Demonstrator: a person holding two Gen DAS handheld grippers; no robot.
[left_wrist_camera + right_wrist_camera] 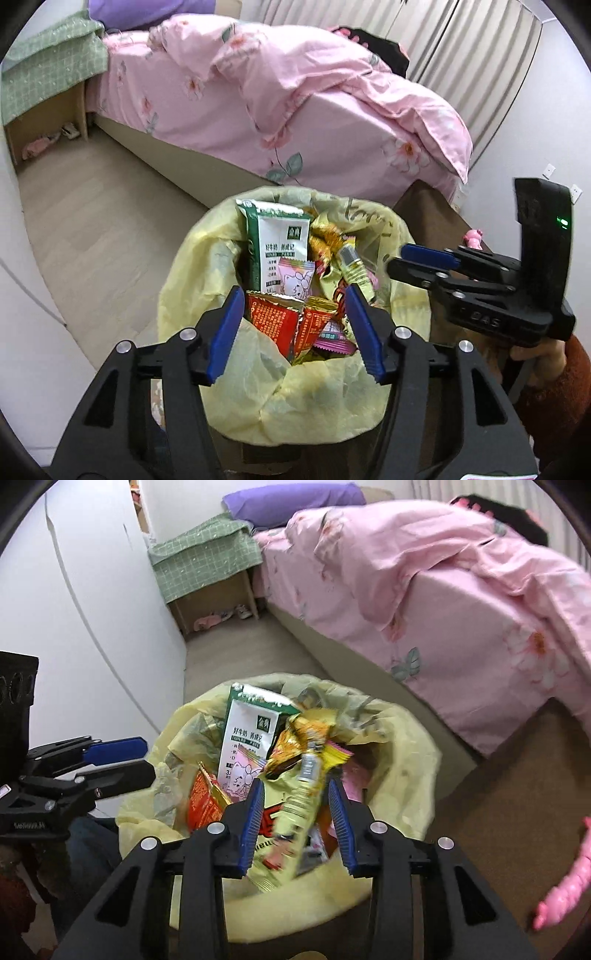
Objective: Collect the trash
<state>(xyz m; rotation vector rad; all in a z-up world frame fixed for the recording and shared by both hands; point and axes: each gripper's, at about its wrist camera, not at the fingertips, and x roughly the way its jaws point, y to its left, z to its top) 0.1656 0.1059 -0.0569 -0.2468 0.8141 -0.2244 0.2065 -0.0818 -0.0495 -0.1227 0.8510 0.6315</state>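
Observation:
A trash bin lined with a yellow bag stands on the floor, filled with snack wrappers. A green-and-white milk pouch stands upright at its back. My left gripper is open and empty just above the bin's near rim. My right gripper is open over the bin, and a yellow-green wrapper lies blurred between its fingers, loose above the heap. The right gripper also shows in the left wrist view, and the left gripper shows in the right wrist view.
A bed with a pink floral duvet stands behind the bin. A nightstand with a green cloth is at the far wall. A brown table with a pink toy is on the right.

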